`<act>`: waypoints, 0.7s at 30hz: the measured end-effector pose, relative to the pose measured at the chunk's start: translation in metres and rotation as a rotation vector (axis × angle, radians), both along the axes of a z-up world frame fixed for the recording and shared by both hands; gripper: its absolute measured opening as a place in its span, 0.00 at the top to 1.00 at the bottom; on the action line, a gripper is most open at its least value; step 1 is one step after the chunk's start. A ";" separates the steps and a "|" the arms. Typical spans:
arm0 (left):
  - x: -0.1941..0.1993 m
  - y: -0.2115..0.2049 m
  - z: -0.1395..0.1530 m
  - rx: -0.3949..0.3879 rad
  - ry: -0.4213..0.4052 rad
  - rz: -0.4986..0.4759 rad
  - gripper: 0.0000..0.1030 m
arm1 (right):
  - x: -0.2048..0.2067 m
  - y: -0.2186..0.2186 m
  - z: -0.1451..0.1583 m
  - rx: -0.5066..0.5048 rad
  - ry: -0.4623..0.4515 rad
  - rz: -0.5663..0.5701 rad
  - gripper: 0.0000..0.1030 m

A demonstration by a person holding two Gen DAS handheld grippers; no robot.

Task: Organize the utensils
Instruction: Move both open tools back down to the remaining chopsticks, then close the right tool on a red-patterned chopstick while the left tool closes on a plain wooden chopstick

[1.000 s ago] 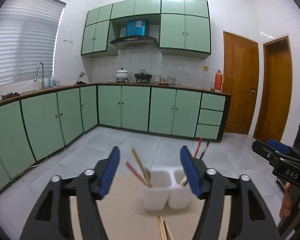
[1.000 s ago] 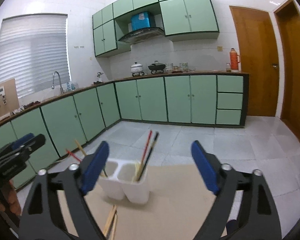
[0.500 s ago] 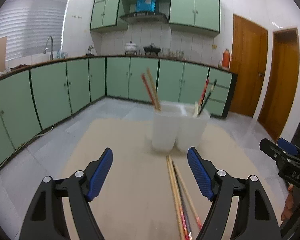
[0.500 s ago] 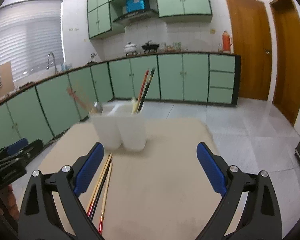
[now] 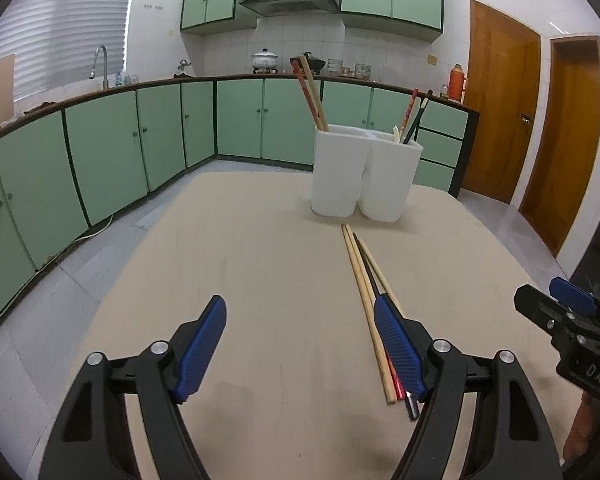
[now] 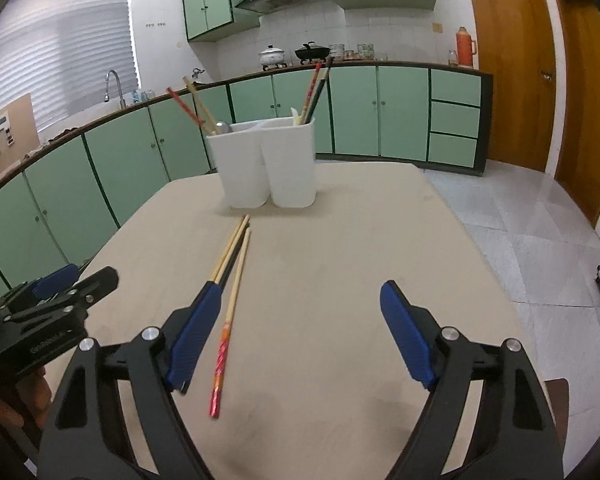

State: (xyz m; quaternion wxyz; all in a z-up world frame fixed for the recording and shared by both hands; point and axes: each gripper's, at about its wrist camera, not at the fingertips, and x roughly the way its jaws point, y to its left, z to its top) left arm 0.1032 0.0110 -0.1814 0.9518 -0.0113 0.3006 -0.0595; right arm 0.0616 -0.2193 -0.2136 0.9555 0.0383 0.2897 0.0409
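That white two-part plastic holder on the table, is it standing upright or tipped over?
Upright. The white two-compartment plastic holder rests flat on the beige table, open tops facing up, with chopsticks leaning out of both compartments.

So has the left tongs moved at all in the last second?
Yes. The left tongs have dropped toward the table: the white holder, earlier low between its fingers, now sits well above them.

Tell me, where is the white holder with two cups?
The white holder stands at the far end of the table, straight ahead in both wrist views, just beyond the loose chopsticks lying flat on the tabletop.
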 end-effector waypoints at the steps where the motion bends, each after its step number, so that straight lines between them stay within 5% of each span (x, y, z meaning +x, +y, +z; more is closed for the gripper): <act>1: -0.001 0.000 -0.001 0.002 0.001 -0.001 0.28 | -0.004 0.005 -0.003 -0.010 0.000 0.012 0.25; 9: -0.009 0.008 -0.005 0.044 0.029 0.008 0.28 | -0.009 0.028 -0.021 -0.044 0.064 0.082 0.43; 21: -0.009 0.009 -0.008 0.048 0.038 -0.004 0.28 | 0.012 0.057 -0.049 -0.090 0.221 0.190 0.82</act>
